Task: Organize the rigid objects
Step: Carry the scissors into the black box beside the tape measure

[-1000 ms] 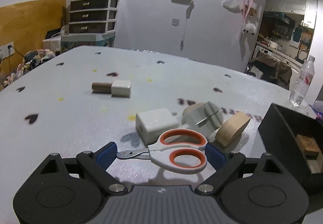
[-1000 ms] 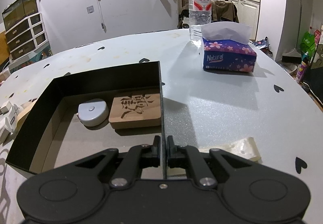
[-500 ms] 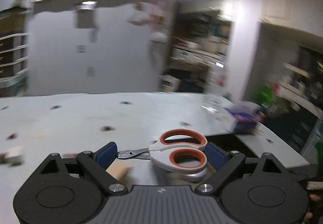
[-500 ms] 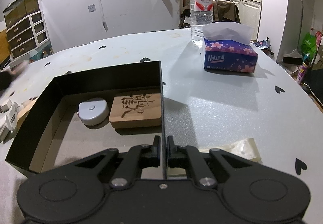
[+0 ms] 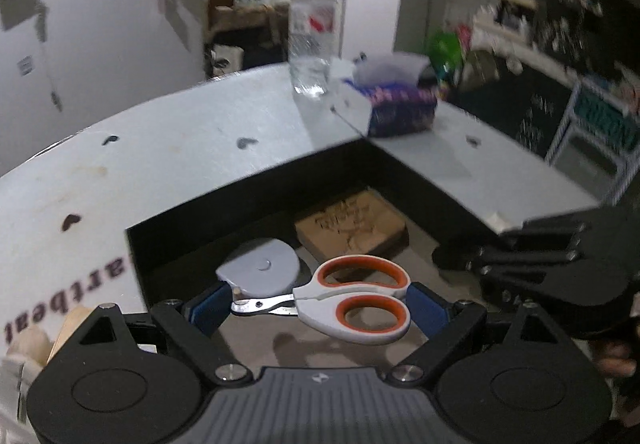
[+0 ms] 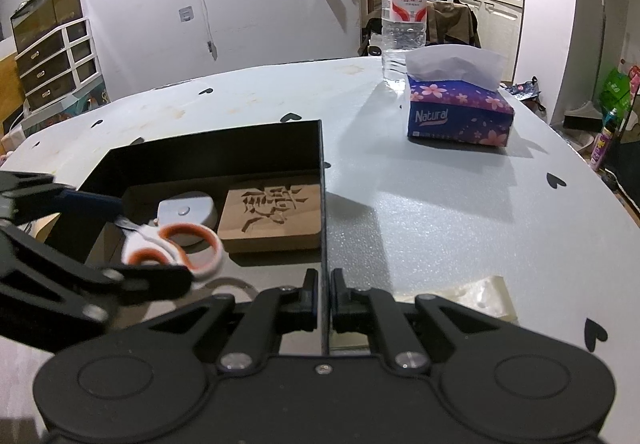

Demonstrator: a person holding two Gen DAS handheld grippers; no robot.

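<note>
White scissors with orange handles [image 5: 352, 304] lie crosswise between the blue pads of my left gripper [image 5: 318, 308], which is shut on them and hangs over the open black box [image 5: 224, 212]. Inside the box sit a grey round tape measure [image 5: 260, 270] and a carved wooden block [image 5: 352, 224]. My right gripper [image 6: 325, 296] is shut on the box's thin right wall [image 6: 321, 204]. In the right wrist view the left gripper [image 6: 132, 240] comes in from the left with the scissors [image 6: 172, 244] above the box floor, in front of the tape measure [image 6: 186, 210] and the wooden block [image 6: 272, 216].
A water bottle [image 6: 402, 12] and a purple tissue box [image 6: 460, 112] stand on the table behind the box. A clear plastic piece [image 6: 480, 300] lies right of my right gripper. Loose wooden and white blocks [image 5: 68, 328] lie left of the box.
My left gripper has swung to the right with the scissors, from above the loose blocks to over the black box, and now shows in the right wrist view. The right gripper has kept still.
</note>
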